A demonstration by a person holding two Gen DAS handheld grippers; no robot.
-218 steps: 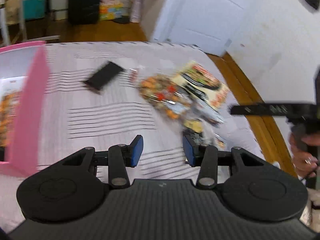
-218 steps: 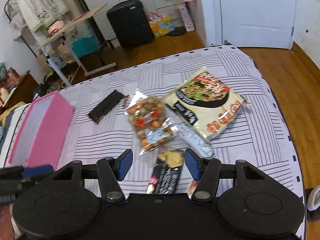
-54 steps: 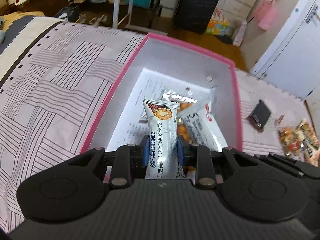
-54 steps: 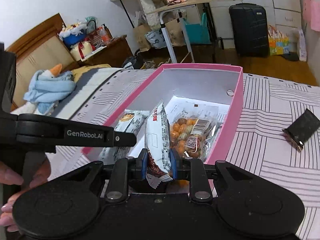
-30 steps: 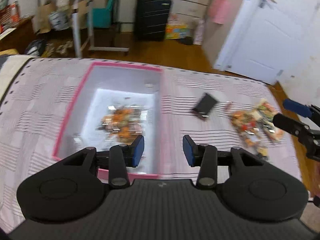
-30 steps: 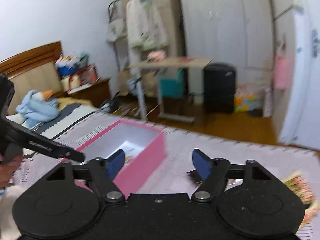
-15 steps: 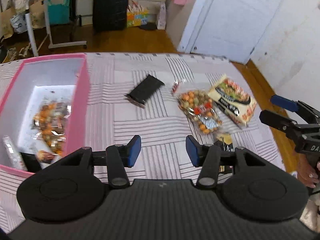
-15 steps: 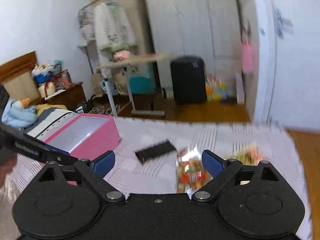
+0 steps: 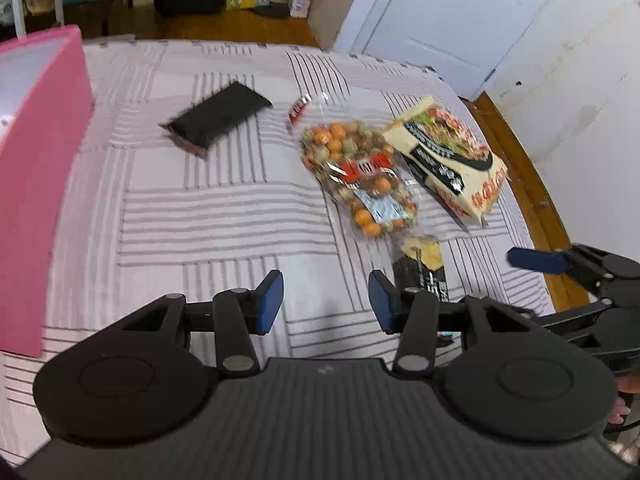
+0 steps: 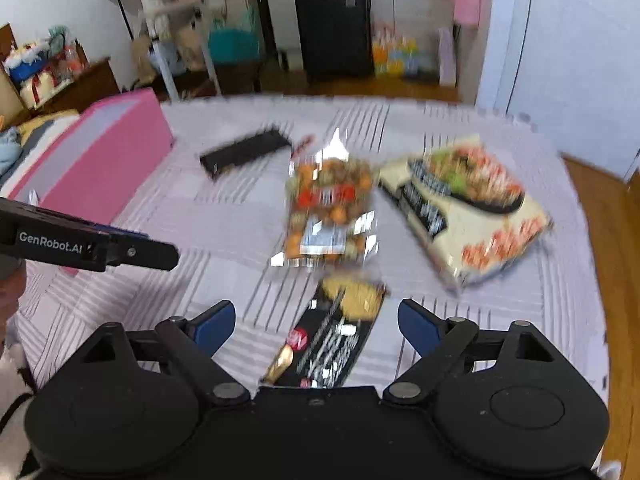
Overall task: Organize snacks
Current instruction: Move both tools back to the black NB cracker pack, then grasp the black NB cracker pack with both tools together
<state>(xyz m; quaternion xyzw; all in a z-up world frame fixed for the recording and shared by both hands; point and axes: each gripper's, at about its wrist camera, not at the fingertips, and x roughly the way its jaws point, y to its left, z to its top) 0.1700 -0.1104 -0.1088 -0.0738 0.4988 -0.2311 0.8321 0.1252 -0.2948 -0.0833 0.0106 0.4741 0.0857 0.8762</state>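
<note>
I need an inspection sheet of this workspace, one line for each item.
Surface: striped bedcover, lying flat.
Job's things: pink box at the left; black bar packet, bag of coated nuts, noodle packet and dark snack packet lie outside it.
Clutter: nothing seen on the cover besides the snacks.
Grippers: left gripper open, nothing between its jaws; right gripper open, jaws either side of the dark snack packet, not pressing it.
Cables: nothing seen.
Surroundings: black suitcase, white door, wooden floor.
</note>
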